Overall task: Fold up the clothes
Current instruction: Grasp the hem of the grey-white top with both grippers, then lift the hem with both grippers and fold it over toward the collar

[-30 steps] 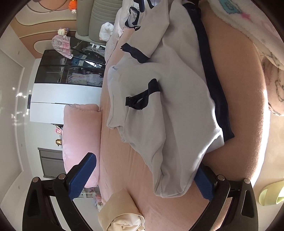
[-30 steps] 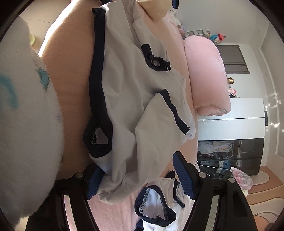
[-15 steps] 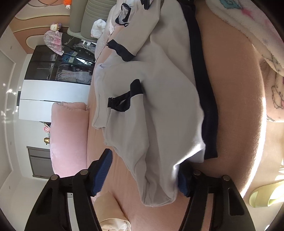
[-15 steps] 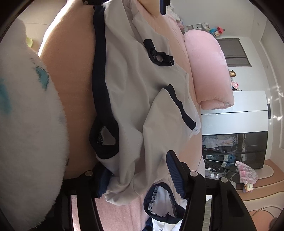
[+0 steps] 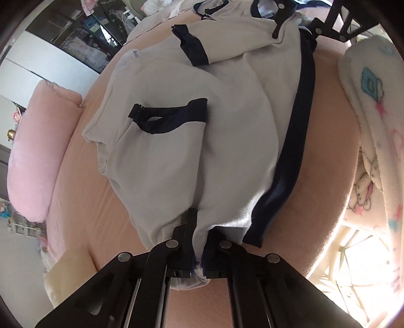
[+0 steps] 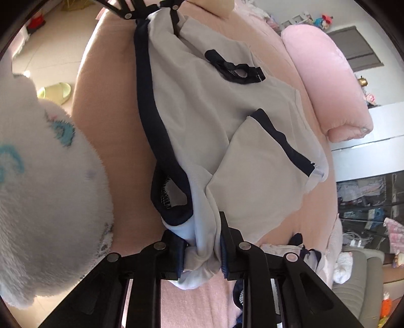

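A light grey T-shirt (image 5: 227, 131) with navy trim lies across the pink bed, its sleeves folded in over the body. My left gripper (image 5: 198, 242) is shut on the shirt's bottom hem, the cloth bunched between its fingers. In the right wrist view the same T-shirt (image 6: 217, 121) stretches away from me. My right gripper (image 6: 202, 242) is shut on its collar end, beside the navy neckline (image 6: 171, 194). Each gripper shows at the far end of the other's view: the right gripper (image 5: 298, 17), the left gripper (image 6: 156, 10).
The pink bed sheet (image 5: 88, 196) lies under the shirt. A pink pillow (image 5: 38, 156) lies at one side, a white fluffy blanket (image 5: 373, 121) at the other. More grey and navy clothes (image 6: 298, 252) are heaped near my right gripper. A green slipper (image 6: 56, 92) lies on the floor.
Both grippers were open astride the shirt's ends; they have moved in and shut on the cloth, the left on the hem, the right on the collar end.
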`<state>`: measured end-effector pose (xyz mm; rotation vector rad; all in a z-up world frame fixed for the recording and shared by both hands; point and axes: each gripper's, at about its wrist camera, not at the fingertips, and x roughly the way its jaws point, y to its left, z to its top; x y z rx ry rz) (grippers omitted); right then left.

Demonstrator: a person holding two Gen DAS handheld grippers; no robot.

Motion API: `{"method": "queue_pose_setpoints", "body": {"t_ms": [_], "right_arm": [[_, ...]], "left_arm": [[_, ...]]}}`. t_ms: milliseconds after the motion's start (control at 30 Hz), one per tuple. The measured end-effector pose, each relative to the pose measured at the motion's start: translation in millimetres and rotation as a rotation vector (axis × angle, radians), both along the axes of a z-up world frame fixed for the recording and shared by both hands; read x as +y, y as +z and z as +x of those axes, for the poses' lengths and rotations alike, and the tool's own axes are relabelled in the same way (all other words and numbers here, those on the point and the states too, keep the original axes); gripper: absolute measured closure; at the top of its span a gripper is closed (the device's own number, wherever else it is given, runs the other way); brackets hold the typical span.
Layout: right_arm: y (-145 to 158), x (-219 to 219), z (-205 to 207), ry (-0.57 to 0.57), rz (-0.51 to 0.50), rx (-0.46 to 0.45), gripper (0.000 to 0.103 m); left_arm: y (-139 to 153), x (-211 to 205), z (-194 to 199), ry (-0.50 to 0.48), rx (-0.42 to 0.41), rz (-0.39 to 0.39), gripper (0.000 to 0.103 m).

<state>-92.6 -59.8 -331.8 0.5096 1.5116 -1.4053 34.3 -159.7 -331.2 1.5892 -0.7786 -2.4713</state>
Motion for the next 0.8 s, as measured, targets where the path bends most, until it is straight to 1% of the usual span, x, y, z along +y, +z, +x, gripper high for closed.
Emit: {"method": "queue_pose_setpoints", "body": {"t_ms": [67, 167, 200, 267, 333, 400, 467, 500, 567, 700, 800], "right_arm": [[5, -5, -10, -0.058, 0.003, -0.074, 0.081], [10, -10, -20, -0.143, 0.002, -0.146, 0.082], [13, -12, -24, -0.174, -0.002, -0.175, 0.084], [21, -13, -32, -0.231, -0.014, -0.242, 0.085], [28, -13, -40, -0.278, -0.025, -0.307, 0.085], [35, -13, -46, -0.308, -0.036, -0.352, 0.085], [44, -12, -49, -0.319, -0.048, -0.381, 0.085], [49, -11, -51, -0.325, -0.057, -0.395, 0.085], [59, -10, -56, -0.341, -0.076, -0.421, 0.085], [80, -12, -76, -0.414, -0.133, -0.5, 0.086], [94, -13, -87, -0.464, -0.2, -0.549, 0.086]], "left_arm": [[5, -8, -2, 0.055, 0.0, 0.086, 0.103], [13, -19, -6, 0.137, 0.0, 0.215, 0.103], [15, -25, -7, 0.171, 0.001, 0.267, 0.103], [20, -39, -10, 0.249, -0.001, 0.389, 0.103], [23, -52, -12, 0.316, -0.019, 0.494, 0.102], [28, -64, -14, 0.376, -0.03, 0.596, 0.102], [37, -74, -13, 0.41, -0.019, 0.687, 0.102], [41, -79, -14, 0.421, -0.013, 0.717, 0.102], [51, -90, -20, 0.431, -0.002, 0.737, 0.102], [69, -112, -33, 0.451, 0.022, 0.777, 0.102], [73, -124, -43, 0.471, 0.026, 0.788, 0.102]]}}
